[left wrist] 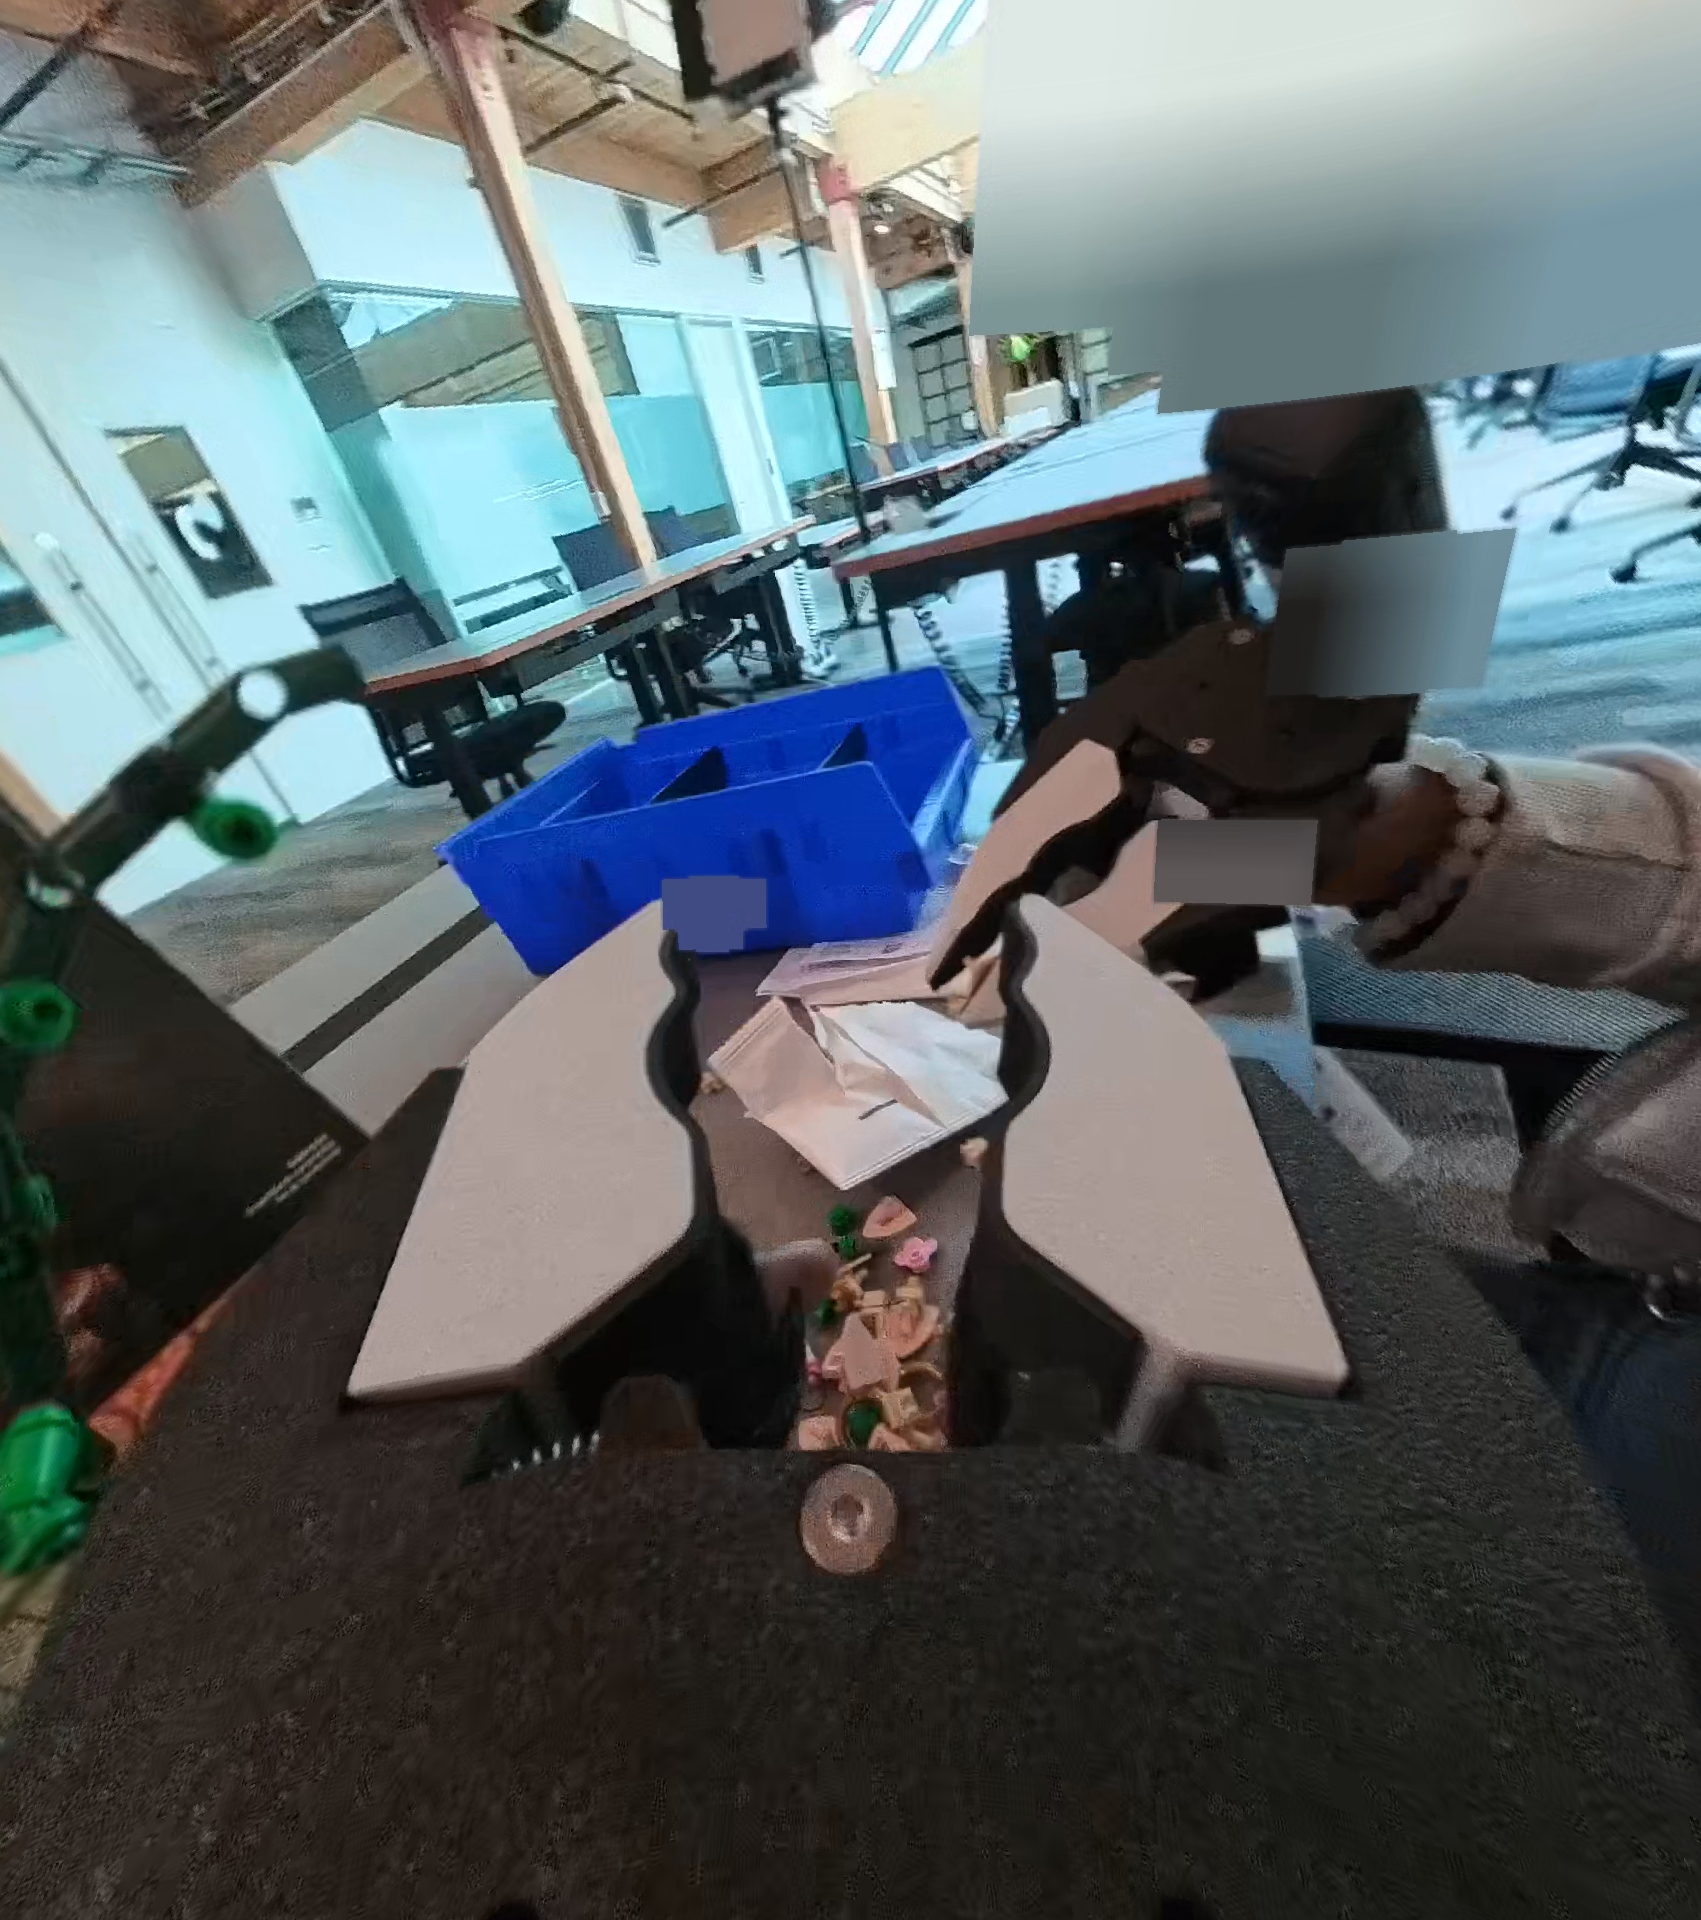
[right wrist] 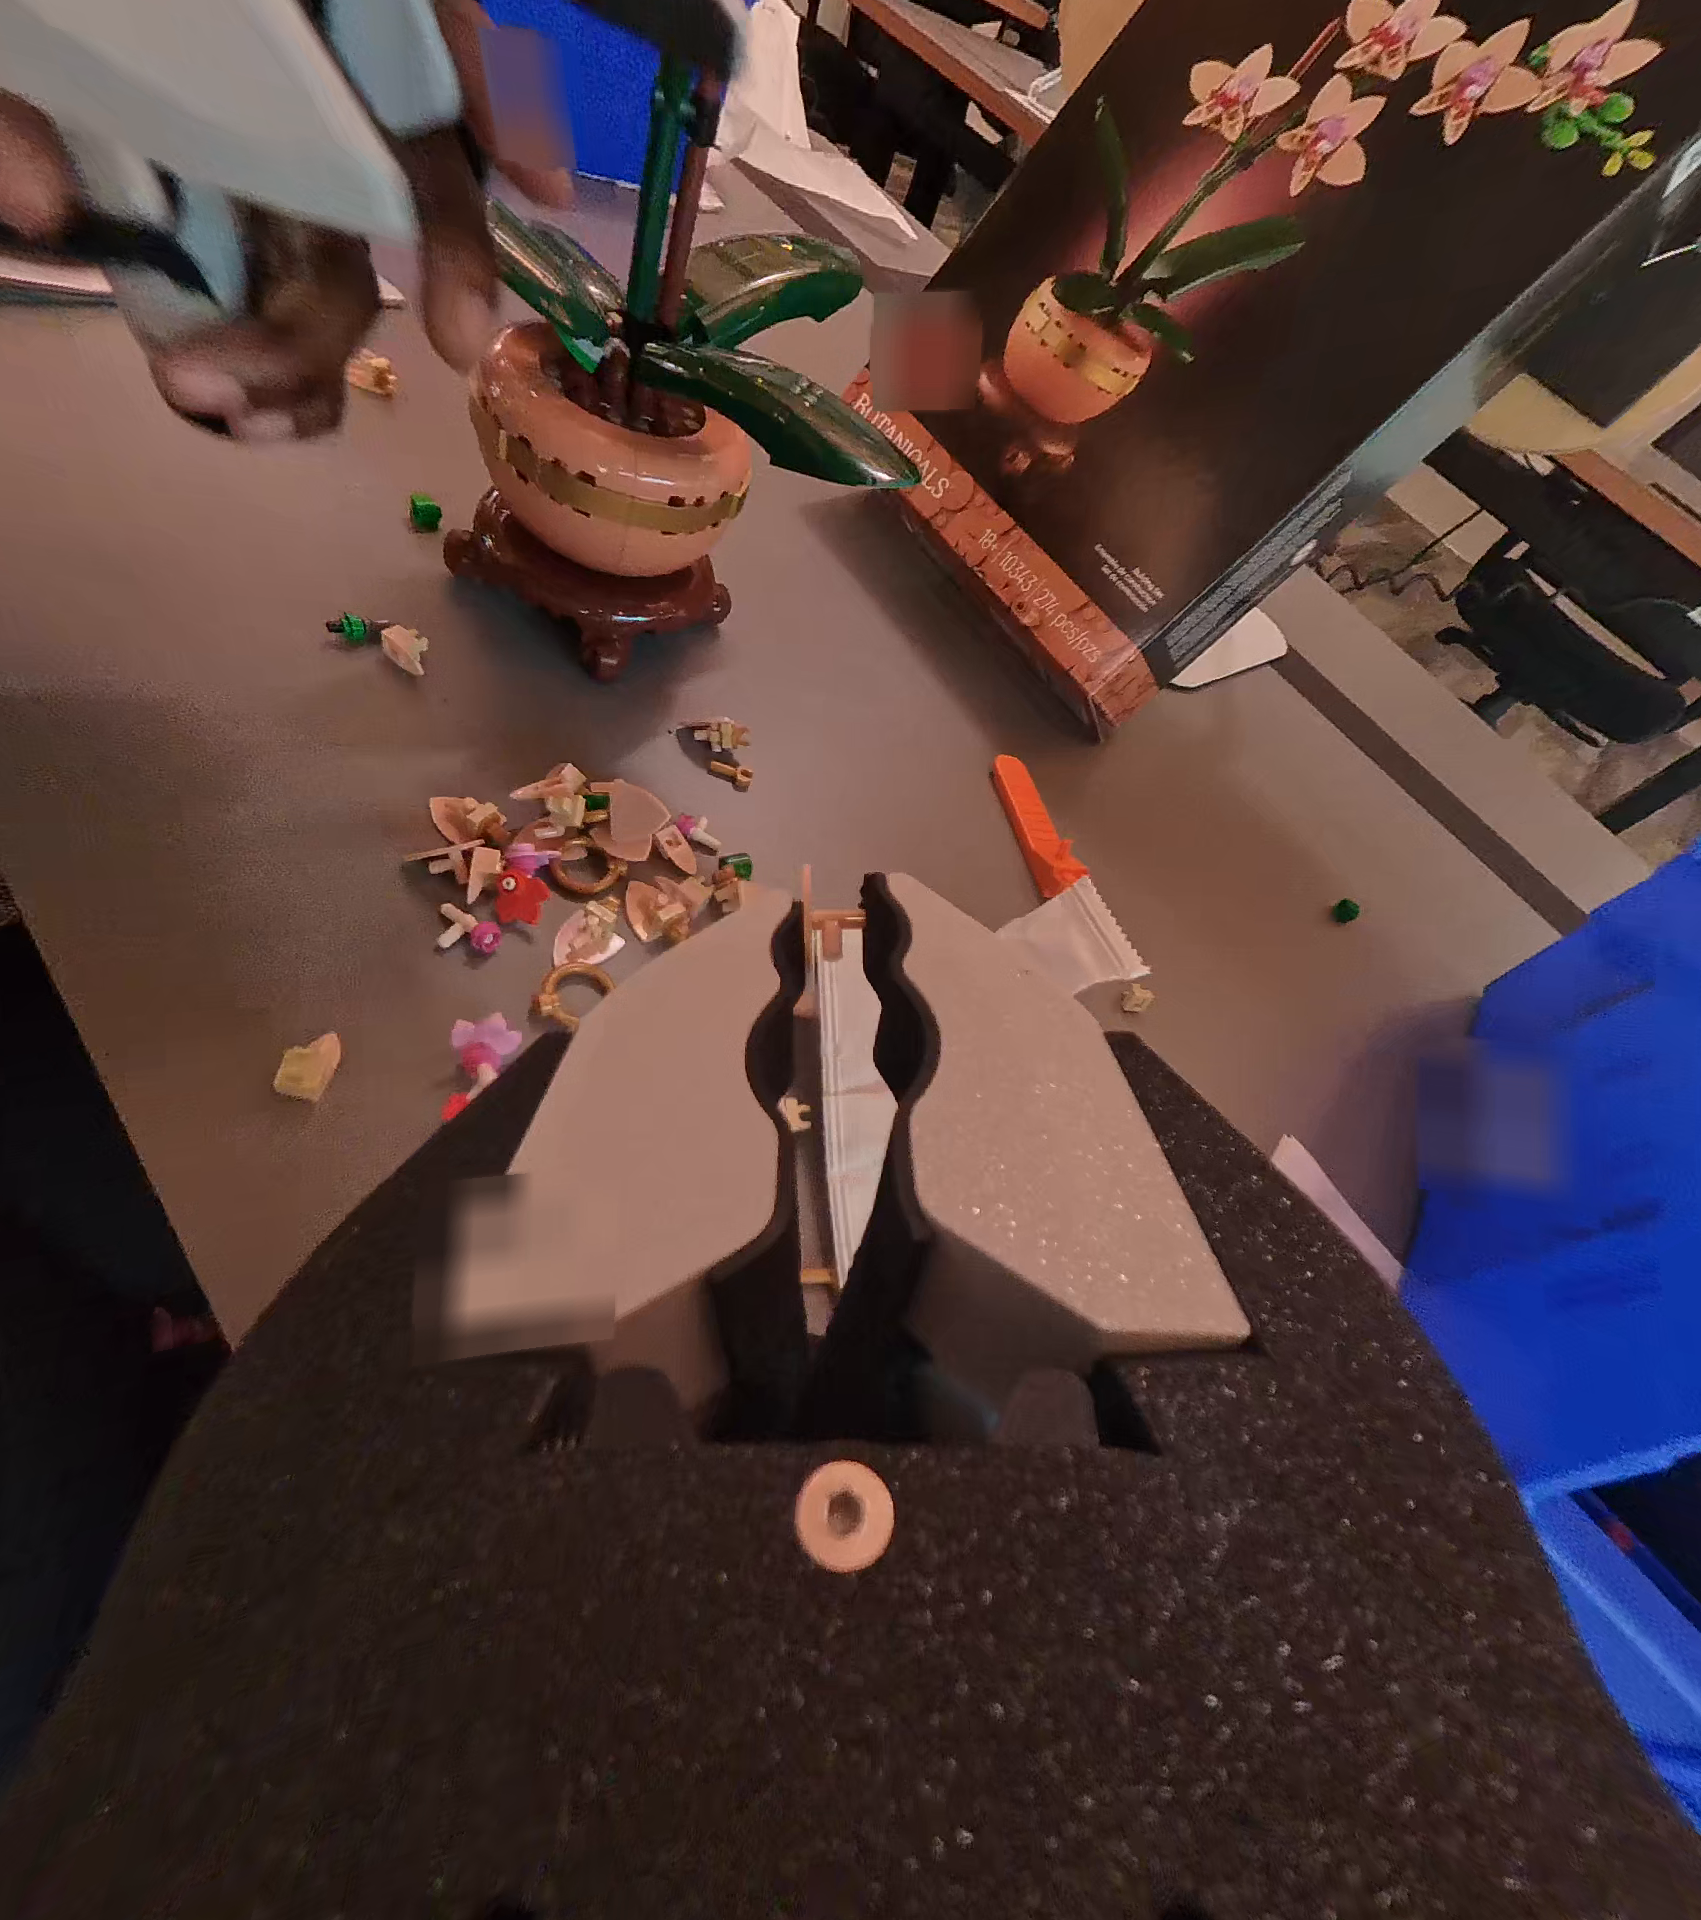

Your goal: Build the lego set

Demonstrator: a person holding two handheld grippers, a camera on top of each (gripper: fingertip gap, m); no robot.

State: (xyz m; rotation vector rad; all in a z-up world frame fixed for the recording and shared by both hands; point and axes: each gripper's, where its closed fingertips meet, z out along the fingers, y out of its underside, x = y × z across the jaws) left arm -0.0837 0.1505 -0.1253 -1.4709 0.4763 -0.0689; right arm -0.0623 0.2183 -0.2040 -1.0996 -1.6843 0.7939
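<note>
A lego orchid pot (right wrist: 607, 468) with dark green leaves and a bare green stem (right wrist: 664, 156) stands on the grey table (right wrist: 202, 675). The stem also shows at the left edge of the left wrist view (left wrist: 4, 1143), outside my fingers. My left gripper (left wrist: 846, 935) is open and empty above loose tan, pink and green pieces (left wrist: 877, 1320). My right gripper (right wrist: 833, 899) is shut on a small tan piece with a gold peg (right wrist: 838, 921), held over the table near the pile of loose pieces (right wrist: 576, 852).
The set's box (right wrist: 1293, 312) stands upright behind the pot. A blue bin (right wrist: 1604, 1195) sits at the right. An orange brick separator (right wrist: 1033, 821) and white paper bags (left wrist: 877, 1070) lie on the table. A person's sleeve (left wrist: 1604, 862) reaches in from the right. My hands' fingertips stand some 11 cm from each other.
</note>
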